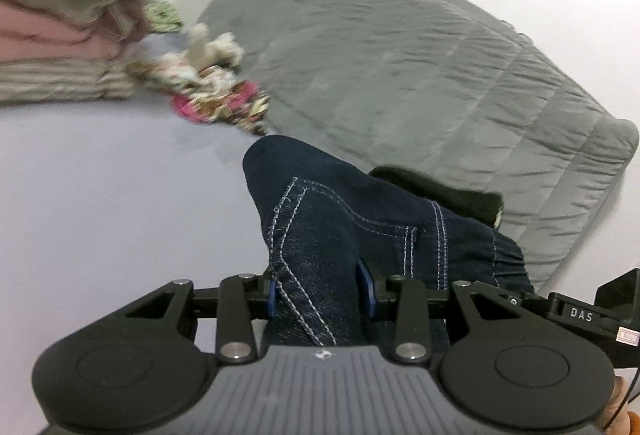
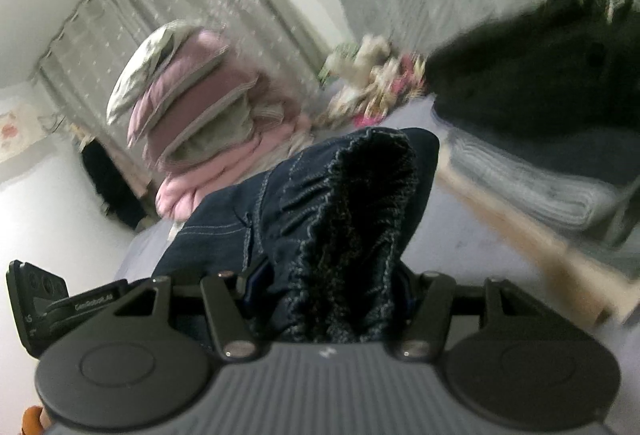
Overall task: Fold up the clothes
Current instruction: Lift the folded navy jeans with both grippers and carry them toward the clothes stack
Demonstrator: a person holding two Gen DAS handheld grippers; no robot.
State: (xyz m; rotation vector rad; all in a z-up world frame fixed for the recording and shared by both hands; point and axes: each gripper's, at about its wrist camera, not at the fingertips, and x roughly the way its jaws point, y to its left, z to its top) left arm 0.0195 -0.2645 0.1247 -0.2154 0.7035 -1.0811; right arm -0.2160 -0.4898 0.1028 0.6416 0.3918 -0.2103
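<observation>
Both my claws are clamped on the jeans: the left claw (image 1: 322, 287) pinches a stitched pocket fold, the right claw (image 2: 328, 291) the gathered waistband, holding the jeans (image 1: 344, 219) above the bed (image 1: 100, 195). Beyond, a dark garment (image 2: 532, 83) and floral pieces (image 1: 208, 87) lie unfolded, so I judge most folding remains.

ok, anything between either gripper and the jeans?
No. Both grippers are already clamped on the jeans: the left gripper has denim bunched between its blue pads, and the right gripper pinches the elastic waistband. Nothing else sits between pads and fabric. The bed sheet below looks bare for laying them down.
</observation>
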